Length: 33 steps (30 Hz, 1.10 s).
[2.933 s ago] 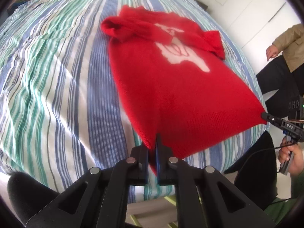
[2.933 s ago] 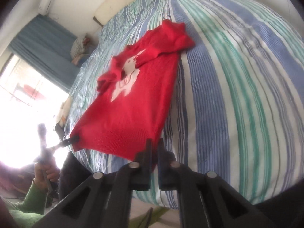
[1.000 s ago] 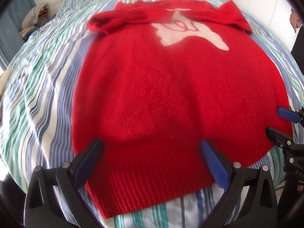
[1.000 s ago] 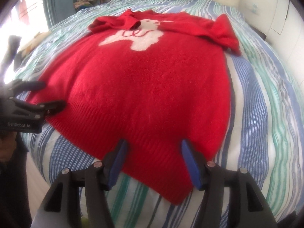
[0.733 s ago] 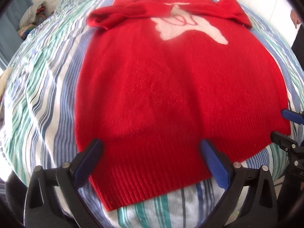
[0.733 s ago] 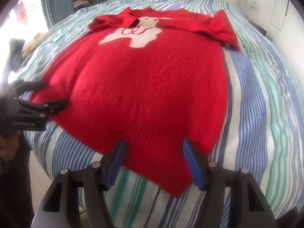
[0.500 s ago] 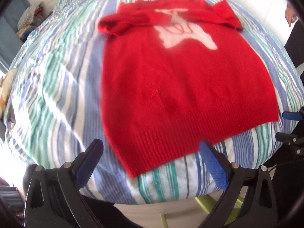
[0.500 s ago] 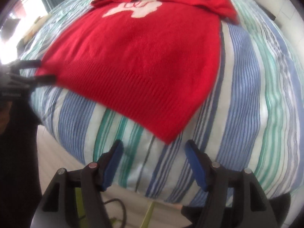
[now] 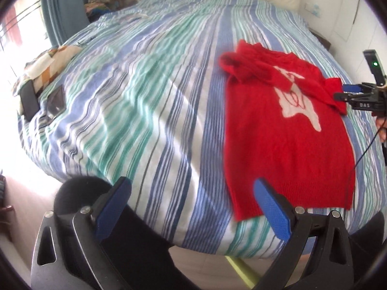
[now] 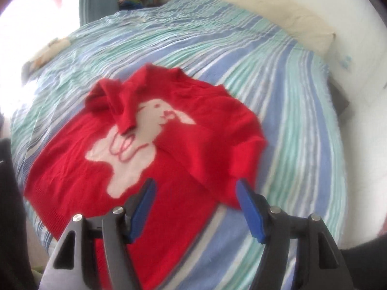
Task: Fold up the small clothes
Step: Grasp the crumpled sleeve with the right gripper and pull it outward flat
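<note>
- The sweater (image 9: 287,140), red with a white rabbit on the chest, lies front up on the bed (image 9: 150,101), close to the near edge.
- Its hem (image 9: 295,193) points toward the bed's edge; the body lies flat.
- One sleeve (image 10: 121,104) is folded across the chest and covers part of the rabbit (image 10: 135,149). The other sleeve (image 10: 232,159) is bunched at the sweater's side.
- Left claw (image 9: 193,207): released, its blue pads spread wide with nothing between them. It hangs above the bed's edge, beside the hem corner and clear of the cloth.
- Right claw (image 10: 193,207): released, having just been opening wider, and nothing is gripped. It is above the bunched sleeve; seen from its own camera, one pad lines up with the body and the other with the sleeve's end. Whether either pad touches the cloth I cannot tell.
- In the left view the right claw's tips (image 9: 343,91) sit at that same sleeve.
- The bed carries a blue, green and white striped cover. A pillow (image 10: 285,17) lies at its head, and a dark phone (image 9: 29,101) lies near the far side.
</note>
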{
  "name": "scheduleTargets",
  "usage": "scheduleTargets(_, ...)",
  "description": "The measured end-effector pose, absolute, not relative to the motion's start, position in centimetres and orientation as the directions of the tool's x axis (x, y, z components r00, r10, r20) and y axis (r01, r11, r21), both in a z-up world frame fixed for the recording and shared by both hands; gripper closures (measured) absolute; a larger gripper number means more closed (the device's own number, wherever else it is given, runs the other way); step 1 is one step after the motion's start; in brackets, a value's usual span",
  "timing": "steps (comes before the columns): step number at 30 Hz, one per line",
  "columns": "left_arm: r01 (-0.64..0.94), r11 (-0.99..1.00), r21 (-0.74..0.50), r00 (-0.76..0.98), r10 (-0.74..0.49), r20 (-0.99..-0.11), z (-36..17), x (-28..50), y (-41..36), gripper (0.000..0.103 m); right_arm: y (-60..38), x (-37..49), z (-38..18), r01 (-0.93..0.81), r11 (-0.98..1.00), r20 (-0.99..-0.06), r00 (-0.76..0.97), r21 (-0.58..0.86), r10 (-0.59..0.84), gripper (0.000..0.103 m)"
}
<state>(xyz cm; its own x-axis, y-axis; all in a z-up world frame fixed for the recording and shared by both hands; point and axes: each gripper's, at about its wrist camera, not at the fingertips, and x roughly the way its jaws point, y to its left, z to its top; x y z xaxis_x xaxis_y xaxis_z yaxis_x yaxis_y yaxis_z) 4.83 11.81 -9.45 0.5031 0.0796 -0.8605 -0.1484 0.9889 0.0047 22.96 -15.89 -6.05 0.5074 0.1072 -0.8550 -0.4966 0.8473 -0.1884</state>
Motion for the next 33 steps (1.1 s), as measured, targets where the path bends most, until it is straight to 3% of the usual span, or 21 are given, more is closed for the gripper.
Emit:
scheduleTargets(3,-0.150,0.987,0.050,0.485,0.118,-0.866,-9.7,4.1,12.0,0.002,-11.1,25.7,-11.9,-0.576,0.780,-0.884,0.463,-0.245,0.065,0.038)
scheduleTargets(6,-0.162,0.985,0.062,0.467,0.132,-0.874,-10.0,3.7,12.4,0.002,-8.6,28.5,-15.9,-0.539,0.776,-0.870,0.492,-0.328,-0.026,0.045)
scheduleTargets(7,-0.168,0.984,0.066,0.462,0.138,-0.876,-10.0,3.5,12.5,0.002,-8.8,29.3,-16.5,-0.510,0.794,-0.868,0.495,-0.330,-0.042,0.059)
scheduleTargets(8,-0.172,0.983,0.067,0.460,0.140,-0.877,-10.1,3.4,12.6,0.002,-9.5,30.1,-16.9,-0.478,0.826,-0.876,0.481,-0.298,-0.038,0.091)
scheduleTargets(9,-0.174,0.982,0.066,0.462,0.141,-0.876,-10.0,3.3,12.6,0.002,-10.6,30.5,-16.6,-0.433,0.862,-0.879,0.475,-0.263,-0.030,0.096)
scheduleTargets(14,-0.152,0.986,0.062,0.465,0.127,-0.876,-10.3,3.7,11.9,0.002,-20.4,28.9,-9.6,-0.230,0.972,-0.804,0.584,-0.037,0.108,0.096)
scheduleTargets(19,-0.081,0.995,0.062,0.473,0.093,-0.876,-10.2,5.1,9.3,0.002,-37.4,23.6,-5.0,0.081,0.986,-0.751,0.658,0.143,0.055,0.096)
scheduleTargets(23,-0.030,0.999,0.045,0.488,0.054,-0.871,-9.6,6.1,6.8,0.002,-47.9,20.2,-7.0,0.289,0.936,-0.778,0.627,0.200,-0.027,0.096)
scheduleTargets(28,0.006,0.998,0.055,0.502,0.045,-0.864,-8.7,6.6,4.9,0.002,-53.3,16.8,-13.4,0.415,0.837,-0.806,0.590,0.358,0.052,0.095)
scheduleTargets(30,0.008,0.998,0.057,0.503,0.045,-0.863,-8.5,6.4,4.8,0.002,-54.5,15.9,-14.8,0.422,0.786,-0.771,0.628,0.451,0.105,0.091)
scheduleTargets(31,0.008,0.998,0.060,0.503,0.048,-0.863,-8.5,6.3,4.8,0.002,-54.9,15.4,-15.2,0.420,0.756,-0.744,0.656,0.503,0.130,0.082)
scheduleTargets(32,0.006,0.998,0.064,0.501,0.053,-0.864,-8.6,6.2,4.9,0.002,-55.2,15.0,-15.5,0.409,0.725,-0.711,0.685,0.555,0.158,0.060)
scheduleTargets(33,0.004,0.998,0.068,0.495,0.057,-0.867,-8.8,6.2,4.9,0.002,-55.5,14.6,-15.5,0.390,0.698,-0.675,0.716,0.601,0.181,0.050)
